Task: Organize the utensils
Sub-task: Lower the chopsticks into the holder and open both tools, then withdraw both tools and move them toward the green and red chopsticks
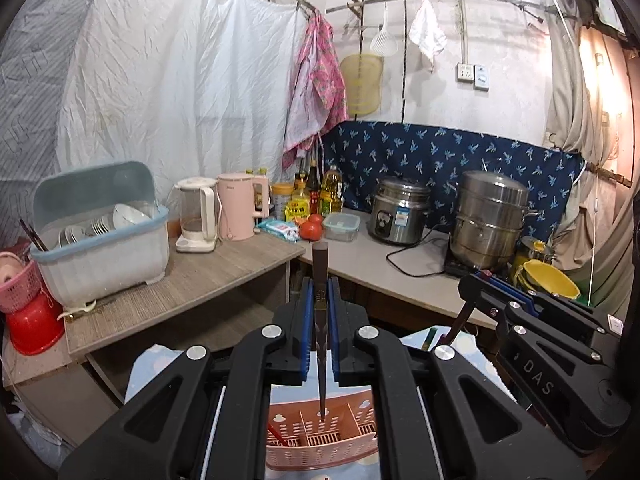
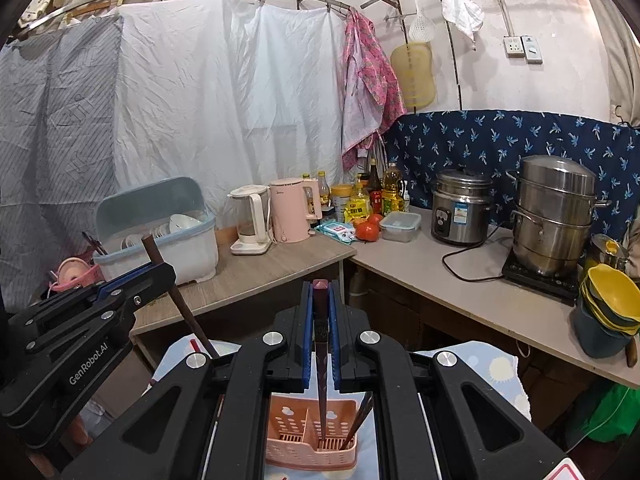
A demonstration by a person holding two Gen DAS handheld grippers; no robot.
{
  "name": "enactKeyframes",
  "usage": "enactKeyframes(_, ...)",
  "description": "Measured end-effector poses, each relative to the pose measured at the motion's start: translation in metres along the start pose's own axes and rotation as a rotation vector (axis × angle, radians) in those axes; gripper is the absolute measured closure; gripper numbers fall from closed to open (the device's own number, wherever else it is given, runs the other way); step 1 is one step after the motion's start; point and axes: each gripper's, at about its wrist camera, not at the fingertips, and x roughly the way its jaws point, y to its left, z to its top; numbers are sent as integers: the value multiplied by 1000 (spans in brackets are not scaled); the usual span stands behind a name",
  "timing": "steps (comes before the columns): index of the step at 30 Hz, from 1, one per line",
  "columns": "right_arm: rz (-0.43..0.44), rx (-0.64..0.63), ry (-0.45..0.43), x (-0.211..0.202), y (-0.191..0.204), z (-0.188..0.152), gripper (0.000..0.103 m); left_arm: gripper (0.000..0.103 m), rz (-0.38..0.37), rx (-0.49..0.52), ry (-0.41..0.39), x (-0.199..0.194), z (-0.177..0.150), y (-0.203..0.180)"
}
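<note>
In the left wrist view my left gripper (image 1: 321,285) is shut on a dark chopstick (image 1: 320,264) held upright, its thin tip hanging just above the pink slotted utensil holder (image 1: 296,440). A red stick leans in the holder's left compartment. In the right wrist view my right gripper (image 2: 320,286) is shut on a second dark chopstick (image 2: 321,380), tip over the same holder (image 2: 288,428), where another chopstick (image 2: 360,416) leans at the right. Each gripper shows in the other's view, gripping its stick: the right gripper (image 1: 478,278) and the left gripper (image 2: 160,270).
The holder stands on a blue patterned cloth (image 2: 492,376). Beyond it is an L-shaped counter (image 1: 192,280) with a lidded dish box (image 1: 104,248), two kettles (image 1: 236,208), bottles, a rice cooker (image 1: 398,212), a steel steamer (image 1: 492,220) and yellow bowls (image 2: 612,300).
</note>
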Motion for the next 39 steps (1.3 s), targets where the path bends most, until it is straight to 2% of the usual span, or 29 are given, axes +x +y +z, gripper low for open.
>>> enactKeyframes(12, -7, -13, 108, 47, 2, -49, 96, 95, 7, -11, 94, 48, -45, 10)
enactKeyframes(16, -22, 1, 104, 45, -2, -56, 88, 67, 34, -24, 96, 49, -50, 12)
enactKeyframes(18, -33, 6, 91, 40, -3, -57, 74, 60, 49, -33, 86, 45, -50, 15)
enactKeyframes(20, -38, 20, 80, 34, -7, -56, 71, 59, 48, -38, 81, 40, -49, 17)
enactKeyframes(30, -41, 24, 53, -3, -13, -58, 71, 59, 60, -58, 80, 10, -50, 26)
enactKeyframes(39, -52, 3, 73, -46, -9, -85, 70, 59, 84, -33, 109, -31, -70, 26)
